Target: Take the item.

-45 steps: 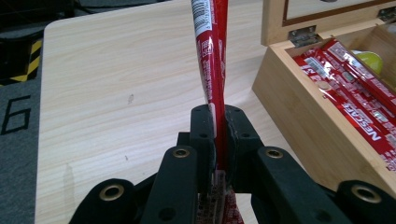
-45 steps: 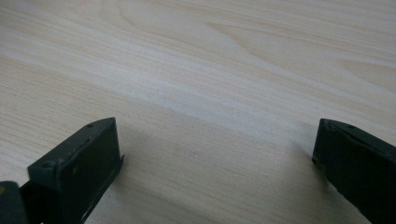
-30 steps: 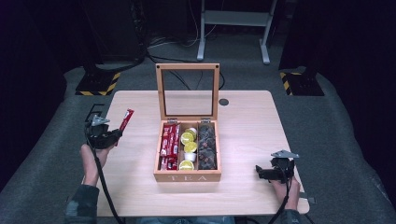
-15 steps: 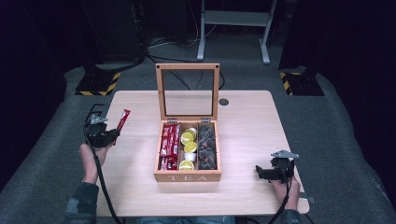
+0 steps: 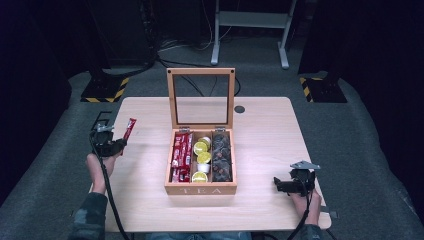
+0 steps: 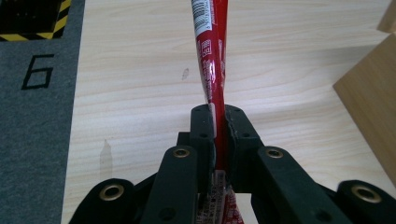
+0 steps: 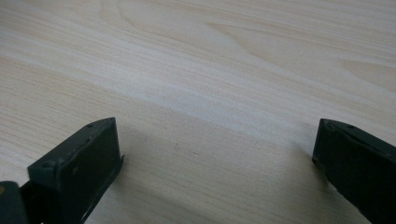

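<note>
The red sachet (image 6: 211,51) is pinched at its lower end between the jaws of the left gripper (image 5: 116,145), its long body sticking out ahead over the bare table (image 5: 280,130), left of the tea box (image 5: 201,189). Against the picture a second ago, the sachet has drifted slightly lower and nearer the table's left edge, away from the box; it looks to be on its way to being laid on the table rather than filed away. The box itself is unchanged: lid (image 5: 201,72) upright, more red sachets (image 5: 181,156) in its left compartment, yellow capsules (image 5: 201,148) in the middle, dark ones (image 5: 221,157) at the right. The right gripper (image 5: 286,185) rests spread wide and empty near the table's front right corner, unmoved.
</note>
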A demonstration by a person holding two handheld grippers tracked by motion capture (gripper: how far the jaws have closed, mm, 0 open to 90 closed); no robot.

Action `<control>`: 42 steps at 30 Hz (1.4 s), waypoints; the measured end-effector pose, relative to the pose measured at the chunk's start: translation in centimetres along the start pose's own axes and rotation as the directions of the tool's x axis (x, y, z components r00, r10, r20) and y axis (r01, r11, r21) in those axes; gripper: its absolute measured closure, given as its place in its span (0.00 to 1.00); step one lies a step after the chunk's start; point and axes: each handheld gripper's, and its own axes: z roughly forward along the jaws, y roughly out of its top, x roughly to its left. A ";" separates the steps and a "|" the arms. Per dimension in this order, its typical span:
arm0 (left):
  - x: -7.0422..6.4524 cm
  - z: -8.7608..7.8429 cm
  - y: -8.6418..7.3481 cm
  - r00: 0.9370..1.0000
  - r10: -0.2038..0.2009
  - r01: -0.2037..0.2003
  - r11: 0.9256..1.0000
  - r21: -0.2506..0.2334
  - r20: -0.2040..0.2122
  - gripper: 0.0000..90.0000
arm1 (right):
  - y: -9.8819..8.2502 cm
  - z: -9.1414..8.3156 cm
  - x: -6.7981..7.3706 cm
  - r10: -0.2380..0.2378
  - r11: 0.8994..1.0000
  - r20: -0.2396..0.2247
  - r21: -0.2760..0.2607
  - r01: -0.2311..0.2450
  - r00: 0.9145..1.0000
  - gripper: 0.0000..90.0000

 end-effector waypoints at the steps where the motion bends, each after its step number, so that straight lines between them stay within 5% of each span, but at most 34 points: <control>1: 0.0 0.2 -0.1 1.000 -0.010 0.010 1.000 0.004 -0.001 0.92 | 0.0 0.0 0.0 0.000 1.000 0.000 0.000 0.000 1.000 0.00; 17: 1.0 2.8 -0.9 0.998 -0.064 0.065 0.997 0.048 -0.005 0.91 | 0.0 0.0 0.0 -0.001 1.000 -0.001 0.000 0.001 1.000 0.00; 18: 1.2 2.8 -0.9 0.999 -0.041 0.041 0.997 0.071 -0.007 0.91 | 0.0 0.0 0.0 0.000 1.000 -0.001 0.000 0.000 1.000 0.00; 42: 1.7 5.1 -2.3 0.997 -0.069 0.073 0.990 0.119 -0.037 0.91 | 0.0 0.0 0.0 -0.001 1.000 -0.002 0.003 0.001 1.000 0.00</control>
